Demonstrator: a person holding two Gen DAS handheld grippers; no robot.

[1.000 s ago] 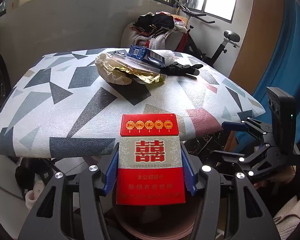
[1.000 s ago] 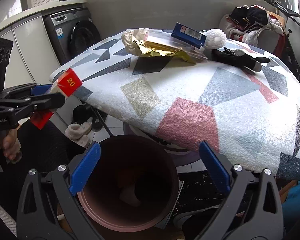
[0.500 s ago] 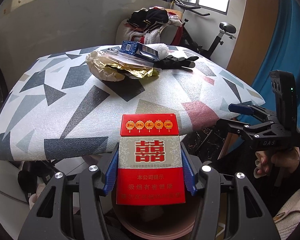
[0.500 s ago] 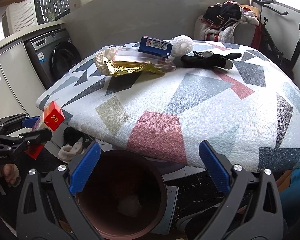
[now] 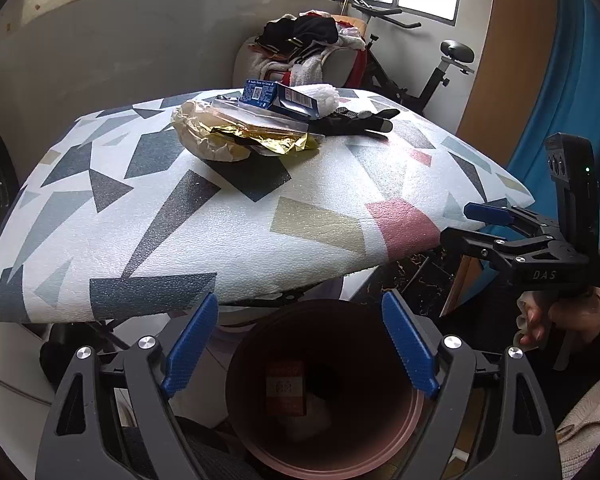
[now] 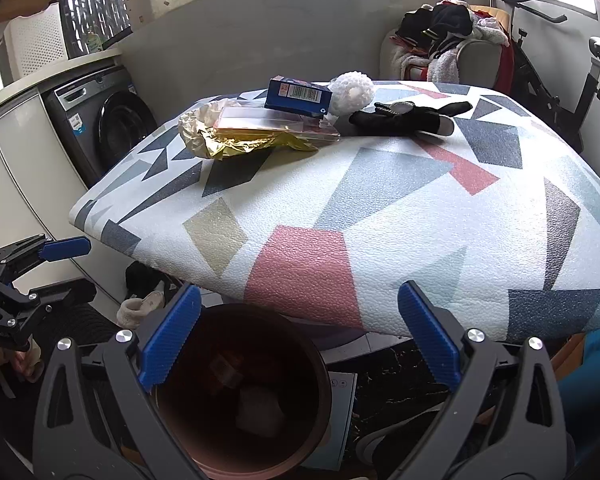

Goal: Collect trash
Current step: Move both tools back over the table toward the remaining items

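Observation:
A red cigarette pack (image 5: 286, 388) lies inside the brown bin (image 5: 360, 344), under the table's near edge. My left gripper (image 5: 299, 298) hangs over the bin, its jaws opening with nothing between them. My right gripper (image 6: 299, 288) is open and holds nothing, above the same bin (image 6: 324, 380); it also shows at the right of the left wrist view as the right gripper (image 5: 468, 226). At the far side of the patterned table (image 5: 220, 232) lie a gold foil wrapper (image 5: 252, 140), a blue box (image 5: 278, 98), a white ball (image 6: 352, 92) and a black glove (image 5: 356, 122).
A washing machine (image 6: 108, 128) stands left of the table. Behind it are a chair piled with clothes (image 5: 312, 52) and an exercise bike (image 5: 440, 76). A blue curtain (image 5: 580, 100) hangs on the right. Socks (image 6: 140, 308) lie on the floor under the table.
My left gripper was shut on the red cigarette pack; it has opened and the pack has fallen into the bin. The right gripper has stayed open.

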